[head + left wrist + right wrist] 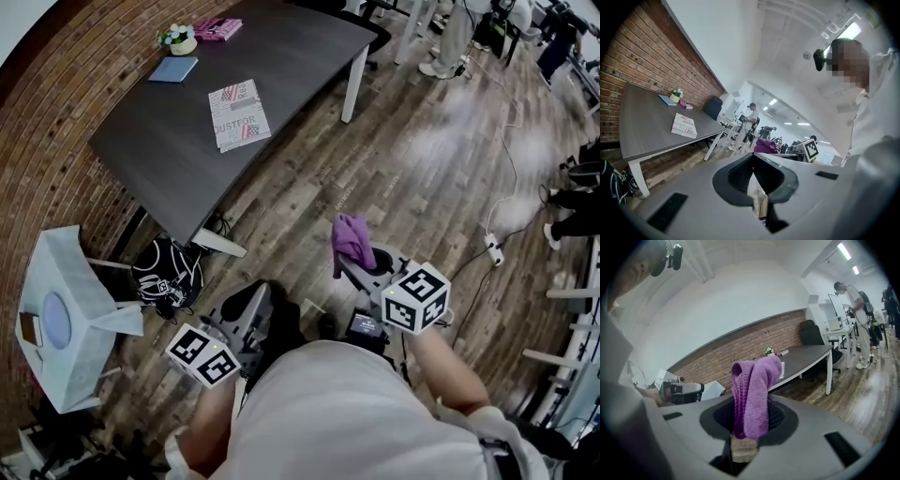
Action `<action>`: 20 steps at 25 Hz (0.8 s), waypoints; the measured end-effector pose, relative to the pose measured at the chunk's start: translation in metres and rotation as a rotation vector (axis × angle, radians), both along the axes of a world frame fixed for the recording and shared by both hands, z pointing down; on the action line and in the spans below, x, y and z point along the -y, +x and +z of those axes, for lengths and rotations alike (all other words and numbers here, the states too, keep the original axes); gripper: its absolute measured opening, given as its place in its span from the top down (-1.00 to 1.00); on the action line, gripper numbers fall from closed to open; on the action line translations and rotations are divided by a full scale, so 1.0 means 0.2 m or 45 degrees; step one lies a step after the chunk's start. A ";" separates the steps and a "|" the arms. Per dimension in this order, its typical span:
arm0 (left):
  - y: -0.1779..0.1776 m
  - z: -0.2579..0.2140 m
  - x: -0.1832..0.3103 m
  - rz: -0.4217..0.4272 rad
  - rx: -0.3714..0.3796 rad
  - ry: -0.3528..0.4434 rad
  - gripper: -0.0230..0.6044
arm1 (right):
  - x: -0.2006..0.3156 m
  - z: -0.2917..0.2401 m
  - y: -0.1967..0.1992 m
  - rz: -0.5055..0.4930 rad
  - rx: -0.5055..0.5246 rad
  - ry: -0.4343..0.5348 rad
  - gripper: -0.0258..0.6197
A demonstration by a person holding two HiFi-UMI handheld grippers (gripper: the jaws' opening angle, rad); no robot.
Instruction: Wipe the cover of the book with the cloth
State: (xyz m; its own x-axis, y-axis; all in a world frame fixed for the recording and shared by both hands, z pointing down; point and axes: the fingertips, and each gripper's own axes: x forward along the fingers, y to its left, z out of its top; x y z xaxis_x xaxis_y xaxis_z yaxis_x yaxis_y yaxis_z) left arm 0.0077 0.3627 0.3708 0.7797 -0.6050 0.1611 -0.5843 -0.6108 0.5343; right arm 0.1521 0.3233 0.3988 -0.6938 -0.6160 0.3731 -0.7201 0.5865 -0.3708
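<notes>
1. The book (239, 114) is lying flat on the table (309, 47), well apart from both grippers.
2. The cloth (352, 242) is drooping from the right gripper (359, 269), whose jaws are clamping it.
3. The left gripper (246, 314) is pointing forward over the floor (422, 178), with its jaws pressing together on nothing.
4. Both forearms are bending in close to the torso.

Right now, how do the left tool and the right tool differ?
The right tool is shut on a purple cloth, which folds over its jaws. The left tool is shut on nothing. In the head view, the right tool is held farther forward than the left tool. Both hang over the floor, short of the table with the book.
</notes>
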 end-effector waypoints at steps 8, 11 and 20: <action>-0.16 0.02 0.41 0.094 0.019 0.000 0.90 | 0.38 -0.02 -0.16 0.092 -0.064 -0.010 0.60; -0.23 0.03 0.54 0.134 0.029 -0.002 0.90 | 0.50 -0.02 -0.22 0.125 -0.081 -0.018 0.60; -0.41 0.12 0.84 0.184 0.041 -0.020 0.90 | 0.80 -0.03 -0.39 0.140 -0.156 -0.011 0.60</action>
